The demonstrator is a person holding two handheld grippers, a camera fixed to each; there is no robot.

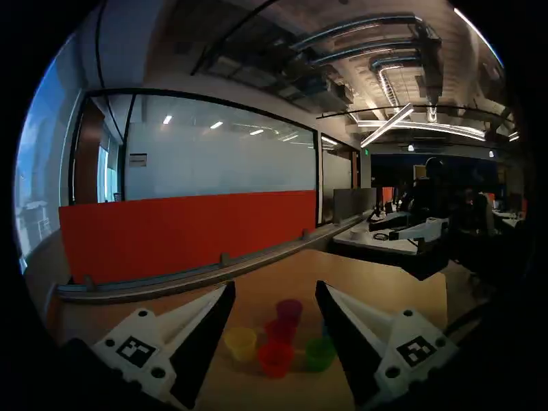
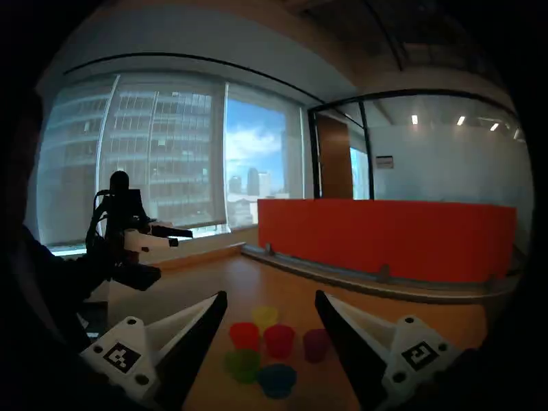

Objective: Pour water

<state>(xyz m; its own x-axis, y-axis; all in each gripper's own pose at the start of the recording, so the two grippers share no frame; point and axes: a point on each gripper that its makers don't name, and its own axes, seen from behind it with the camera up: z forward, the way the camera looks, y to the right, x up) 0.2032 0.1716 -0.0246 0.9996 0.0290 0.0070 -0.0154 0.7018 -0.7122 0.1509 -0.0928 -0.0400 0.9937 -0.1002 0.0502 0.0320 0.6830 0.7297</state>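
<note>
Several small plastic cups stand clustered on the wooden table [image 1: 383, 284]. In the left gripper view they sit just beyond my open left gripper [image 1: 274, 286]: a yellow cup [image 1: 241, 341], two red cups [image 1: 275, 357], a purple cup [image 1: 289, 310] and a green cup [image 1: 319, 353]. In the right gripper view the same cluster lies ahead of my open right gripper [image 2: 270, 296]: yellow cup [image 2: 264, 316], red cups [image 2: 279, 340], purple cup [image 2: 316, 344], green cup [image 2: 243, 364], blue cup [image 2: 277, 379]. Nothing is between either gripper's fingers. I cannot see whether any cup holds water.
An orange partition [image 1: 192, 233] with a metal rail [image 1: 205, 274] borders the table's far side. Each view shows the other gripper farther off: the right one [image 1: 418, 229] and the left one [image 2: 147, 241], held by a person. Windows [image 2: 164, 164] stand behind.
</note>
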